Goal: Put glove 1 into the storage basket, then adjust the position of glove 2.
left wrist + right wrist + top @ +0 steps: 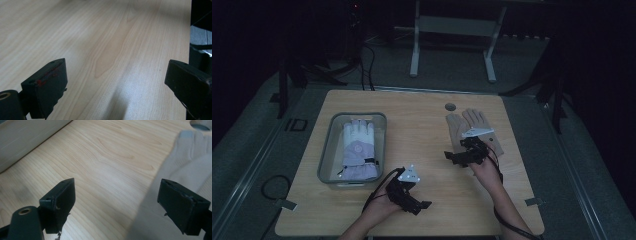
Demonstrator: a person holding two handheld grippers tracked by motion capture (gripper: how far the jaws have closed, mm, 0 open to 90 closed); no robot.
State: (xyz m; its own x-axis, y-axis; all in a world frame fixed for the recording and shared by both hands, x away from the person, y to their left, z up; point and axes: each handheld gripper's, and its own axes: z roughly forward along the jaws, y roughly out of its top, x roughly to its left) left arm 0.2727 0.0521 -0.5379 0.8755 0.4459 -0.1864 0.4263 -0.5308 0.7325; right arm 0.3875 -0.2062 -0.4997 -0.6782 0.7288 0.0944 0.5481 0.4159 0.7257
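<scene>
The work in hand looks like putting gloves away in the bin [328, 150]: one pale lilac-and-white glove [358, 150] already lies in it, and a beige glove [467, 128] lies flat on the bench [422, 125] at the right, well apart from the bin. The step, as I judge it, is the reach for that beige glove.

The right tool [462, 156] hovers at the glove's near end, over its cuff side. In the right gripper view its jaws stand wide with nothing between them; one jaw sits above the beige glove [190, 165], the other over bare wood, and a wall of the bin [27, 137] shows at the upper left. The left tool [414, 200] rests near the front of the bench, between the bin and the right hand [487, 172]; in the left gripper view its jaws are also wide and empty over plain wood [105, 50].

The beige glove's long axis runs roughly front to back on the bench, fingers pointing away from the person, cuff toward them. The glove in the bin lies the same way, fingers at the far end.

The next move probably calls for lowering the right tool so that both jaws straddle a fold or edge of the cuff, then pinching. Flat, limp fabric gives little to bite on, so one jaw would likely have to slide under the edge. After that comes a lift and a carry leftward to the bin.
</scene>
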